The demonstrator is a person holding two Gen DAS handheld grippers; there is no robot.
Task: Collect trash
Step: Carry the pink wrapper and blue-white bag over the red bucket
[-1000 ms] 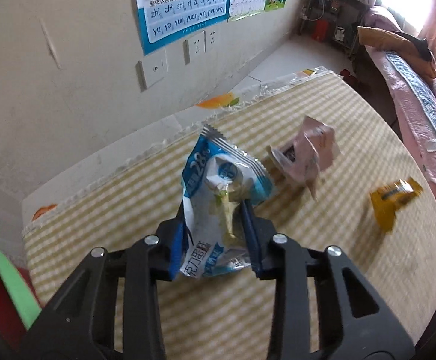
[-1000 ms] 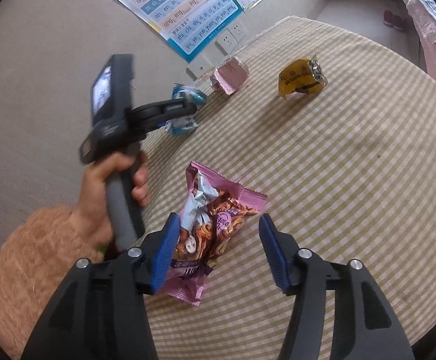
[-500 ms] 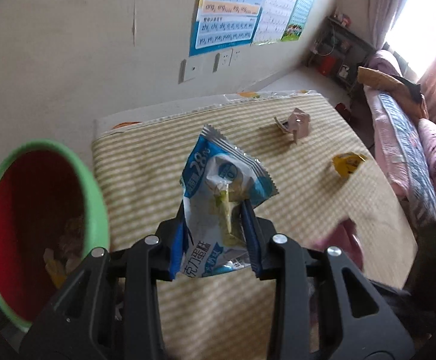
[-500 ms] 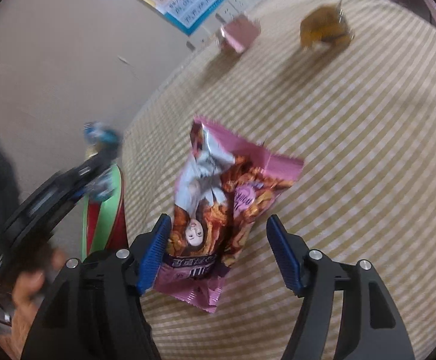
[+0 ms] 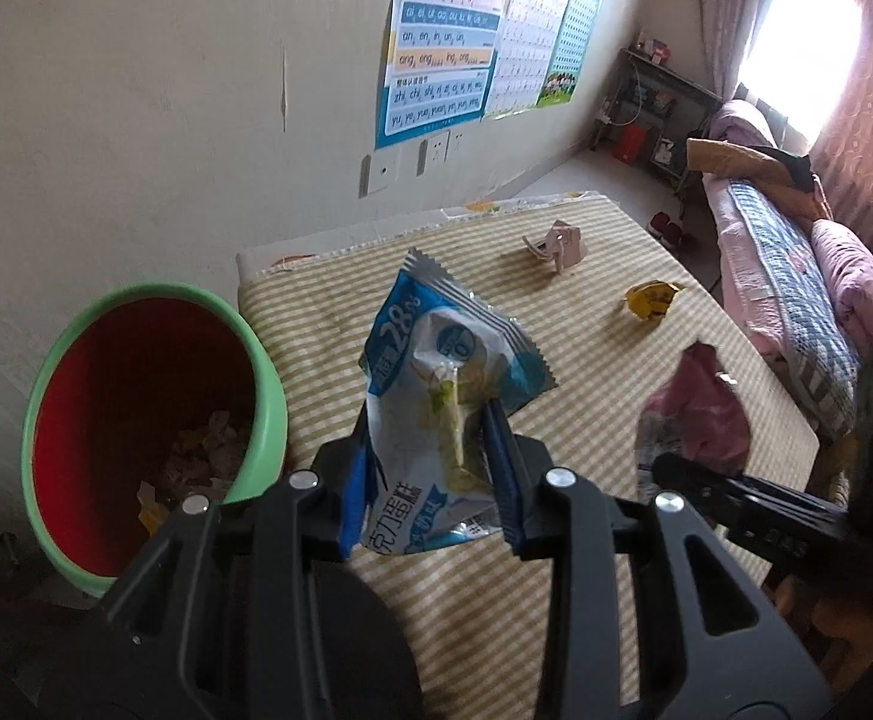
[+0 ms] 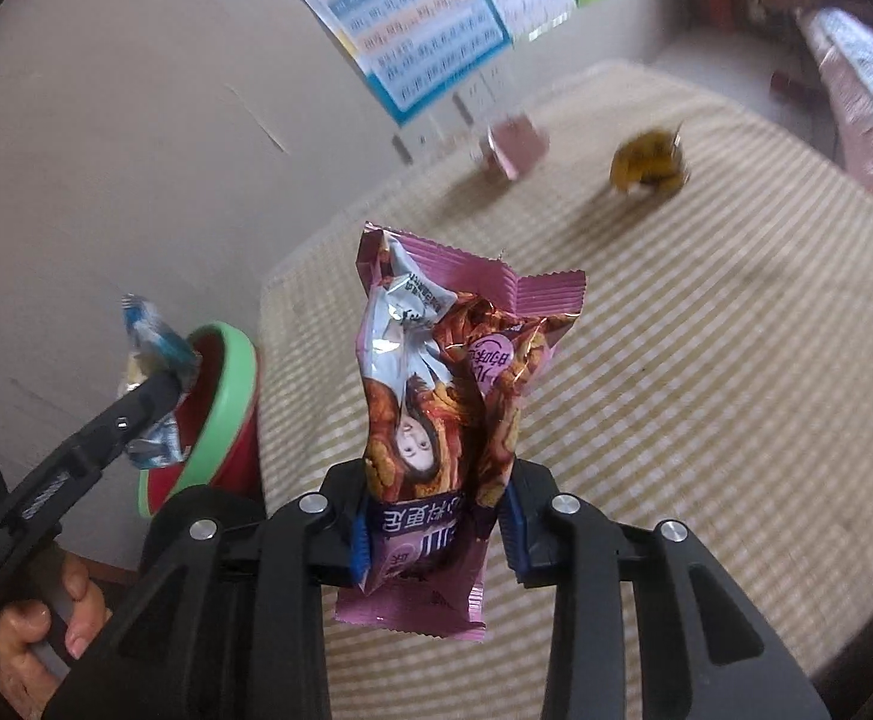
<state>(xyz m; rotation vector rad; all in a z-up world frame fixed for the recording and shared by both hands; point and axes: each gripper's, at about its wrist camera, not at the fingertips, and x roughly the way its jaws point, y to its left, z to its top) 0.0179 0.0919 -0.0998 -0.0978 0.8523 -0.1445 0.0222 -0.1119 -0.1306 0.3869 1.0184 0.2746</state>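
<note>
My left gripper [image 5: 433,480] is shut on a blue and white snack wrapper [image 5: 448,390] and holds it in the air beside the red bin with a green rim [image 5: 154,420]. My right gripper [image 6: 436,531] is shut on a pink snack wrapper [image 6: 442,396], lifted off the table. In the right wrist view the left gripper [image 6: 154,396] holds the blue wrapper [image 6: 148,348] over the bin's rim [image 6: 226,396]. A pink crumpled carton [image 5: 559,246] and a yellow wrapper [image 5: 649,300] lie on the checked tablecloth [image 5: 556,360]. The right gripper with its pink wrapper [image 5: 697,420] shows at the right of the left wrist view.
The bin holds several scraps [image 5: 196,462]. A wall with posters [image 5: 442,72] and sockets stands behind the table. A bed with pink bedding [image 5: 796,252] lies to the right of the table. A hand [image 6: 46,630] grips the left handle.
The right gripper closed on the pink wrapper and lifted it off the table. The left gripper carried the blue wrapper back and up toward the bin, which came fully into view.
</note>
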